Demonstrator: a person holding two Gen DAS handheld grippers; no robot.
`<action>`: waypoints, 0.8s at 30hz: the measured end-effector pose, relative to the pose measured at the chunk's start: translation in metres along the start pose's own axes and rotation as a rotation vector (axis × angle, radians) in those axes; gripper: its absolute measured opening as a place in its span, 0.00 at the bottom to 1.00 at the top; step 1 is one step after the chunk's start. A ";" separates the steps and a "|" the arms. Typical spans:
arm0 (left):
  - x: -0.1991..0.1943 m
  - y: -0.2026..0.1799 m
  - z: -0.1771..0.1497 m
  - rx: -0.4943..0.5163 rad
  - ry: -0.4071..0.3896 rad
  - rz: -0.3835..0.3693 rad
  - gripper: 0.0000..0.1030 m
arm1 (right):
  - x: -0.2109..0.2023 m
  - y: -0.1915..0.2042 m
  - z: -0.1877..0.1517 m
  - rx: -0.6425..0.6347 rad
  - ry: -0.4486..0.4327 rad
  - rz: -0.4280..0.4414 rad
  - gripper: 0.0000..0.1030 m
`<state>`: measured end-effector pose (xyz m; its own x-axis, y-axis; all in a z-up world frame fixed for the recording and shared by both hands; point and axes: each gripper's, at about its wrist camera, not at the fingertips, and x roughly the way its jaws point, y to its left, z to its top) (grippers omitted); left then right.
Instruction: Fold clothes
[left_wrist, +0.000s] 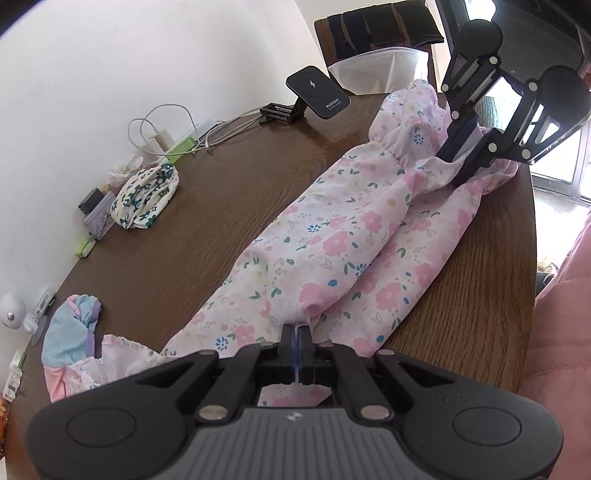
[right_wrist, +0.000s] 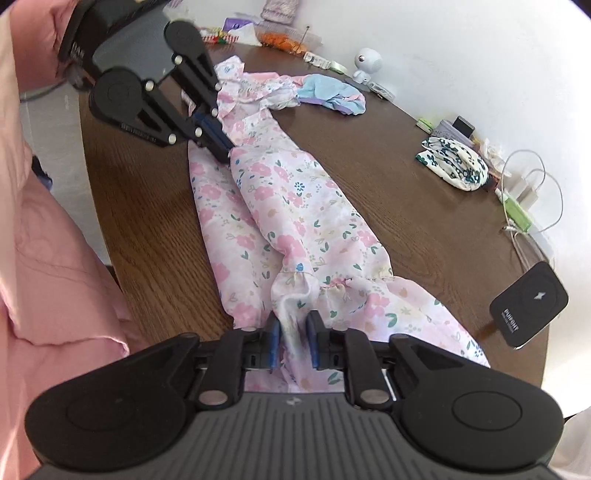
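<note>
Floral pink garment (left_wrist: 332, 236) lies stretched out long on the round wooden bench (left_wrist: 207, 206), between both tools. Left tool (left_wrist: 298, 332) is clenched on one end of the cloth. Right tool (right_wrist: 293, 325) has its fingers (right_wrist: 274, 332) a little apart, with the gathered ruffled end between them, loose. Another small folded floral cloth (left_wrist: 146, 195) rests near the wall.

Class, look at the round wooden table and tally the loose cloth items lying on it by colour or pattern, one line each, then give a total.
Pink floral garment: 1
White cloth with dark green flowers: 1
Pastel blue, pink and purple cloth: 1
Total: 3
</note>
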<state>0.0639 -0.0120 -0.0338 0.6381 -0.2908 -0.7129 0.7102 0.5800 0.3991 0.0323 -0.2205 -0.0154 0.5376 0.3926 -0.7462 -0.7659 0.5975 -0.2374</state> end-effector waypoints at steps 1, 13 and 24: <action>0.000 0.000 -0.001 -0.003 -0.001 0.000 0.00 | -0.005 -0.006 -0.001 0.049 -0.023 0.018 0.31; 0.000 0.001 -0.006 -0.028 -0.012 -0.005 0.01 | -0.014 -0.073 -0.004 0.665 -0.269 0.045 0.42; -0.017 0.034 -0.013 -0.243 -0.070 -0.052 0.23 | 0.028 -0.044 -0.033 0.694 -0.199 -0.092 0.44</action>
<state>0.0734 0.0228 -0.0152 0.6279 -0.3721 -0.6835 0.6554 0.7264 0.2067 0.0692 -0.2586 -0.0470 0.6939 0.3994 -0.5991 -0.3496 0.9143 0.2047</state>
